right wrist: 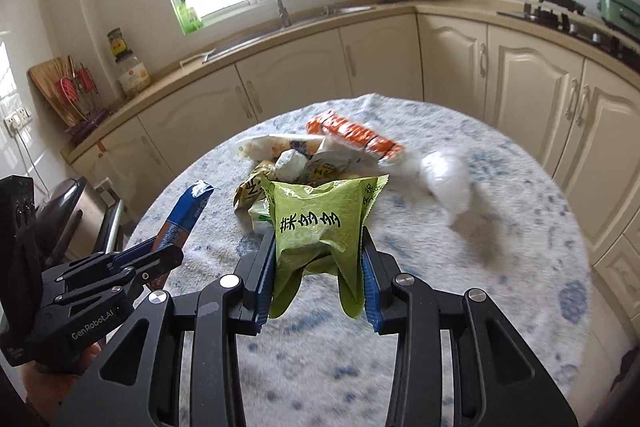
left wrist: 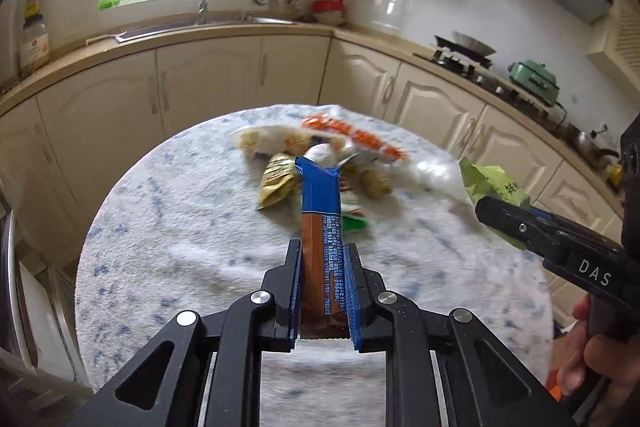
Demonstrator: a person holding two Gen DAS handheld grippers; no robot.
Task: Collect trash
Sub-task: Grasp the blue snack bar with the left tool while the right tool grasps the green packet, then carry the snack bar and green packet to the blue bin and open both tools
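Observation:
My left gripper (left wrist: 323, 247) is shut on a long blue and brown wrapper (left wrist: 321, 211), which sticks out forward above the round table (left wrist: 168, 251). The right gripper (right wrist: 320, 247) is shut on a crumpled green snack bag (right wrist: 320, 223) with black characters. Each gripper shows in the other's view: the right gripper (left wrist: 500, 219) with the green snack bag (left wrist: 488, 183) at the right edge, the left gripper (right wrist: 160, 255) with the blue and brown wrapper (right wrist: 188, 211) at the lower left. Farther back on the table lies a pile of trash (right wrist: 304, 159): an orange packet (right wrist: 356, 135), white wrappers, a yellowish packet (left wrist: 276, 183).
A crumpled clear plastic bag (right wrist: 448, 183) lies on the right of the table (right wrist: 500, 267), which has a blue-flecked white cloth. Cream kitchen cabinets (right wrist: 384, 63) curve behind it, with a sink (right wrist: 280, 27) under the window and a stove (right wrist: 560, 11) at right. A hand (left wrist: 600, 359) holds the right gripper.

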